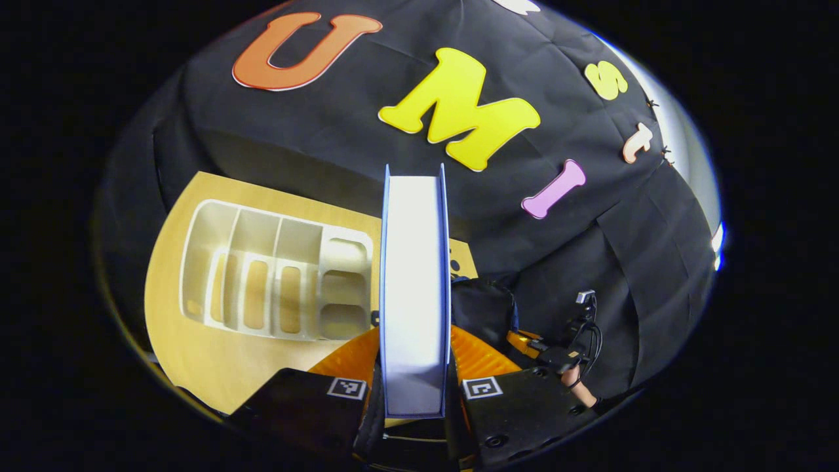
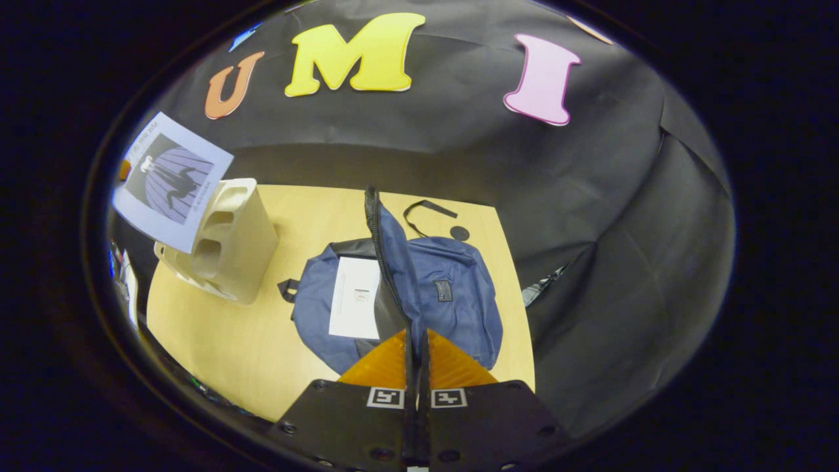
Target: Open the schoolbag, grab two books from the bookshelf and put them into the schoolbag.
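A pale wood-grain surface (image 2: 262,367) stands in a booth walled with black cloth (image 2: 590,216). In the right gripper view the cloth hangs behind the surface's far edge and wraps round past its right edge, falling in soft folds and creases, with a seam running down the right side. A band of shadow lies on the cloth just above the far edge. In the left gripper view the same cloth (image 1: 314,144) backs the surface (image 1: 196,354), and a bright, pale strip (image 1: 688,151) shows past the cloth's edge at the upper right. The light is even on the wood, with soft shadows.
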### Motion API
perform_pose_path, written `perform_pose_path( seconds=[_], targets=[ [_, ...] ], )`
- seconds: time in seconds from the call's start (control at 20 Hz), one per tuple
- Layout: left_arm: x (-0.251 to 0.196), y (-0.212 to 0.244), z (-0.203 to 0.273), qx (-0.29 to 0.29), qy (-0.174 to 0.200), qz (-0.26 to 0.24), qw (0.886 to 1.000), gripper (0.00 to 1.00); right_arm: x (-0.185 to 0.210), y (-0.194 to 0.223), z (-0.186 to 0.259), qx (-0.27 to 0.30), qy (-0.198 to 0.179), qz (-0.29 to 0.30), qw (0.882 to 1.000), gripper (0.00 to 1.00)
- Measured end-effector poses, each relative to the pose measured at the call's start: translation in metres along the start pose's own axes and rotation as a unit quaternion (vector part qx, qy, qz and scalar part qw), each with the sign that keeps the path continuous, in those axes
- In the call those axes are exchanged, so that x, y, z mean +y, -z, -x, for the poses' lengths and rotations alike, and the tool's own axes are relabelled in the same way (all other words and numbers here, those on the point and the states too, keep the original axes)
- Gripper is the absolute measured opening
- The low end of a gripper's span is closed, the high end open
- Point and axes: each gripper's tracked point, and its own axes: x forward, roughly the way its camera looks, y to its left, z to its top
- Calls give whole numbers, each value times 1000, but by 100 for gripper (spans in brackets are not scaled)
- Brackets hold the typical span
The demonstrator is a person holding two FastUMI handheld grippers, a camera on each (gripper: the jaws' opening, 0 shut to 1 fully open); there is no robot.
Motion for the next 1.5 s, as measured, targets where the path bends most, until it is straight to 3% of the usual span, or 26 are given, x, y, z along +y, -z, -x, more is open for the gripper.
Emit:
perform_pose_path(
  seconds=[0.25,0.3,0.35,0.45,0.5,0.55,0.6,0.7,1.1,1.5],
  targets=[
    [-24,42,-59,34,30,25,999,39,-13,-5,3,-5,4,-7,1000,0],
    [-29,51,-70,39,33,30,998,46,-15,-5,3,-5,3,-9,1000,0],
    [-32,60,-82,45,37,35,998,39,-17,-6,5,-5,3,-10,1000,0],
    [-39,80,-110,56,39,48,996,39,-22,-6,5,-6,3,-13,1000,0],
    [-43,90,-122,62,42,55,996,33,-23,-7,5,-6,2,-14,1000,0],
    [-48,99,-133,70,45,63,995,33,-24,-7,6,-6,2,-15,1000,0],
    [-52,107,-143,75,49,72,993,39,-26,-7,6,-6,1,-17,1000,0],
    [-54,120,-163,79,56,87,992,39,-28,-10,7,-9,-1,-18,1000,0],
    [-55,150,-227,81,52,127,987,40,-34,-18,13,-17,-9,-17,1000,0],
    [-54,155,-261,61,78,162,982,40,-40,-24,18,-12,-4,-3,1000,0]
  ],
)
